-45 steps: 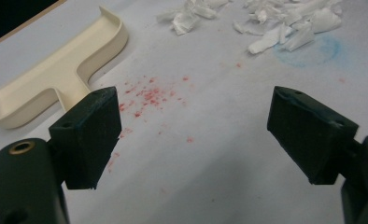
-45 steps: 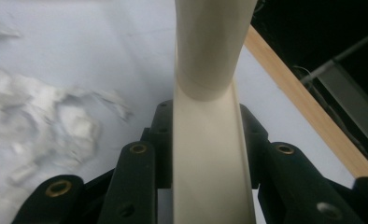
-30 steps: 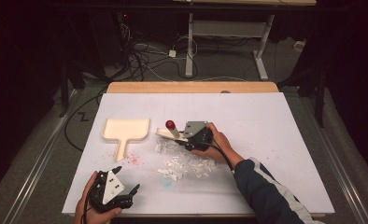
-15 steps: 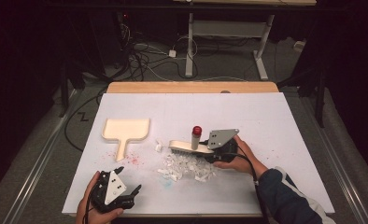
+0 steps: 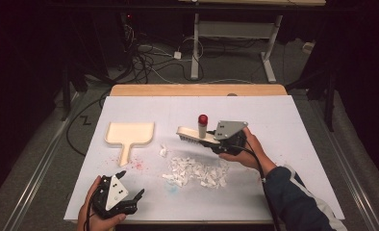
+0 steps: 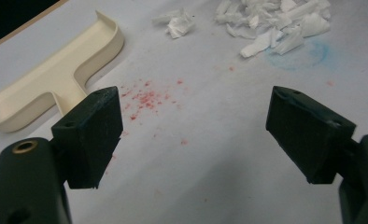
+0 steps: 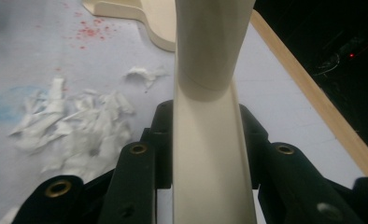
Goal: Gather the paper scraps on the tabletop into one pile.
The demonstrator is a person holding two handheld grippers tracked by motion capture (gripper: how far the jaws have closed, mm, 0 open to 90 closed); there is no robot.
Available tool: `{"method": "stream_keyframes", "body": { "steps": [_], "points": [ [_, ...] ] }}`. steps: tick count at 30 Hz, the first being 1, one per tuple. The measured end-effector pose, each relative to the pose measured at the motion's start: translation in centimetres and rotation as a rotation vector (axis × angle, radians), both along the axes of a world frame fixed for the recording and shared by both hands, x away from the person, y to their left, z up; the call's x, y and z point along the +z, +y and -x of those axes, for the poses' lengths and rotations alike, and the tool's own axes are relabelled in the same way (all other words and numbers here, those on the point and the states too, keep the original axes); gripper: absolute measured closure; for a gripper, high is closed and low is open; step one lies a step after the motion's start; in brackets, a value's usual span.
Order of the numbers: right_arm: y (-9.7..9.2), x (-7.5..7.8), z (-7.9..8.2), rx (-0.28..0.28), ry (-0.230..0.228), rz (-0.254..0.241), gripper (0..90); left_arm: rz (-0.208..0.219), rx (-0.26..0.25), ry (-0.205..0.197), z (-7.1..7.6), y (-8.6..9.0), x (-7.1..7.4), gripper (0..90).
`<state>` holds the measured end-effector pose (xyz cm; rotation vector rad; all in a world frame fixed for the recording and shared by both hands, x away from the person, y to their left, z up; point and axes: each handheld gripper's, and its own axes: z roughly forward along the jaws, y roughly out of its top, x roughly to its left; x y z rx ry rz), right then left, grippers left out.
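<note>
A cream brush (image 5: 188, 134) with an upright red-capped handle (image 5: 203, 119) hovers just above the white table cover (image 5: 284, 120), right of centre. My right gripper (image 5: 210, 143) is shut on the brush's flat handle end (image 7: 210, 154). A pile of white paper scraps (image 5: 195, 171) lies just in front of the brush. A cream dustpan (image 5: 130, 134) lies flat at the left, handle toward me. My left gripper (image 5: 131, 185) rests open near the front left edge, its jaws wide apart with nothing between them (image 6: 194, 126), aimed toward the dustpan (image 6: 46, 88) and scraps (image 6: 275, 23).
One stray scrap (image 5: 163, 150) lies between dustpan and pile. Red specks (image 5: 137, 165) and a blue smudge (image 5: 173, 190) mark the cover. A wooden table edge (image 5: 197, 90) runs along the back. Cables and a desk frame (image 5: 231, 29) stand on the floor beyond.
My right gripper has carried the brush to the right and slightly back, away from the dustpan. The left gripper has stayed where it was, open.
</note>
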<state>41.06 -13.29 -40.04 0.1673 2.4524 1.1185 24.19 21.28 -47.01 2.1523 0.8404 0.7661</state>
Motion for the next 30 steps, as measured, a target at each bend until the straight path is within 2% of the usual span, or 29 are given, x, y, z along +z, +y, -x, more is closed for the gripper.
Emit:
{"method": "stream_keyframes", "body": {
  "steps": [4,7,8,10,11,14,15,16,17,18,22,24,25,27,30],
  "points": [
    [3.2,-0.8,-2.2,0.022,0.024,-0.010,68.0,-0.005,-0.007,0.000,-0.1,0.0,-0.1,17.8],
    [5.3,-2.0,-3.4,0.001,0.015,0.031,68.0,0.001,-0.012,0.005,-0.1,0.0,-0.1,17.8],
    [5.3,-2.0,-3.4,0.001,0.015,0.031,68.0,0.000,-0.013,0.002,-0.1,0.0,-0.1,17.8],
    [7.0,-3.1,-3.8,0.000,0.020,0.058,68.0,0.000,-0.016,0.007,-0.1,0.1,-0.2,17.8],
    [7.0,-3.1,-3.8,0.000,0.020,0.058,68.0,0.001,-0.016,0.009,-0.1,0.1,-0.2,17.8],
    [8.5,-3.9,-3.2,0.062,0.037,0.070,67.9,-0.003,-0.025,0.012,-0.1,0.0,-0.3,17.8],
    [8.5,-3.9,-3.2,0.062,0.037,0.070,67.9,-0.003,-0.025,0.012,-0.1,0.0,-0.3,17.8],
    [8.6,-4.0,-2.5,0.113,0.022,0.099,67.8,-0.007,-0.026,0.012,-0.1,-0.1,-0.3,17.8],
    [8.6,-4.0,-2.5,0.113,0.022,0.099,67.8,-0.011,-0.028,0.013,0.0,-0.1,-0.3,17.8],
    [7.9,-4.1,-1.9,0.186,0.041,0.095,67.7,-0.013,-0.031,0.015,0.0,-0.1,-0.3,17.8],
    [5.8,-3.4,-0.5,0.295,0.058,0.090,67.9,-0.014,-0.030,0.022,0.0,-0.2,-0.4,17.8],
    [5.2,-3.2,-0.2,0.315,0.063,0.089,68.0,-0.012,-0.028,0.019,0.0,-0.4,-0.4,17.8],
    [4.1,-2.8,0.4,0.346,0.066,0.092,68.0,-0.014,-0.030,0.020,0.1,-0.4,-0.4,17.8],
    [3.6,-2.6,0.6,0.340,0.063,0.087,68.0,-0.019,-0.032,0.023,0.1,-0.5,-0.4,17.8],
    [1.8,-1.9,1.0,0.300,0.049,0.035,67.9,-0.019,-0.031,0.026,0.0,-0.5,-0.4,17.8]
  ]
}}
